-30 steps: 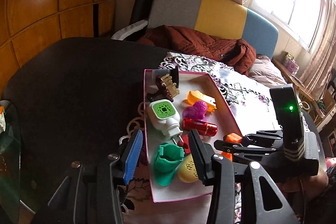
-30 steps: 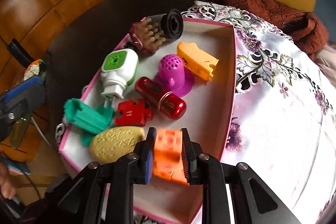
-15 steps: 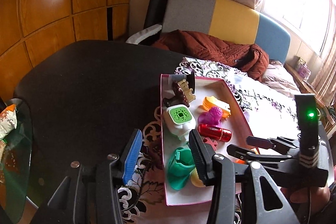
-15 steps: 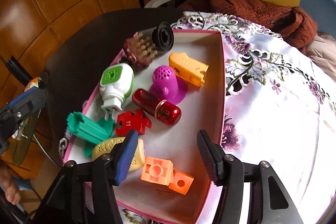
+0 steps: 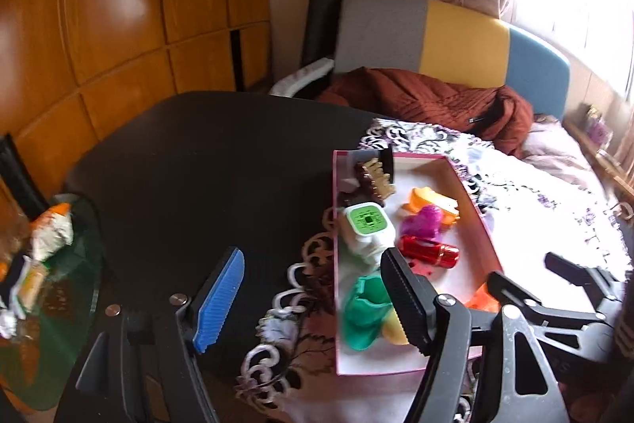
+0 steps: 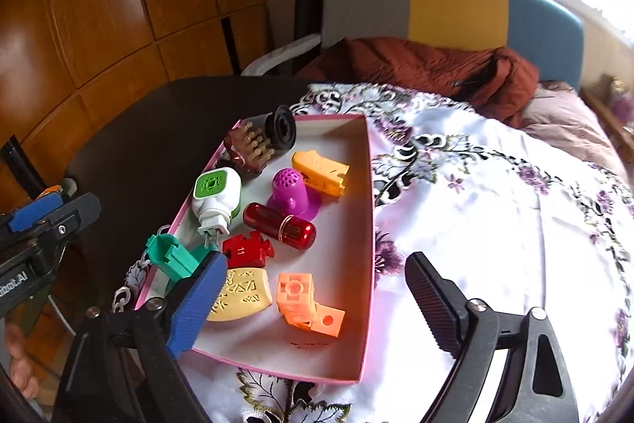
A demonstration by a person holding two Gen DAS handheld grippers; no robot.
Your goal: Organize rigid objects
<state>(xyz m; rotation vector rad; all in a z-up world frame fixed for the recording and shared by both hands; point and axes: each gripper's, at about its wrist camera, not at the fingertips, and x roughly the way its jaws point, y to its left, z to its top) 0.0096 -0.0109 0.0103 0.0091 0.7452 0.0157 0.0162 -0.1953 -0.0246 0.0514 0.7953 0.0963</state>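
Jaws of both grippers are opening, holding nothing.

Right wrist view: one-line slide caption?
Right claw opening, empty, above orange block lying in pink-rimmed tray of toys.

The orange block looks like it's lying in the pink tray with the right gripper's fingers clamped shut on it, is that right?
Not quite. The orange block does lie in the pink tray, but the right gripper is not clamped on it: in the right wrist view its jaws are opening, clear of the block.

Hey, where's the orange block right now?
In the right wrist view the orange block lies in the pink box, near its front edge, just right of the yellow piece and below the red puzzle piece.
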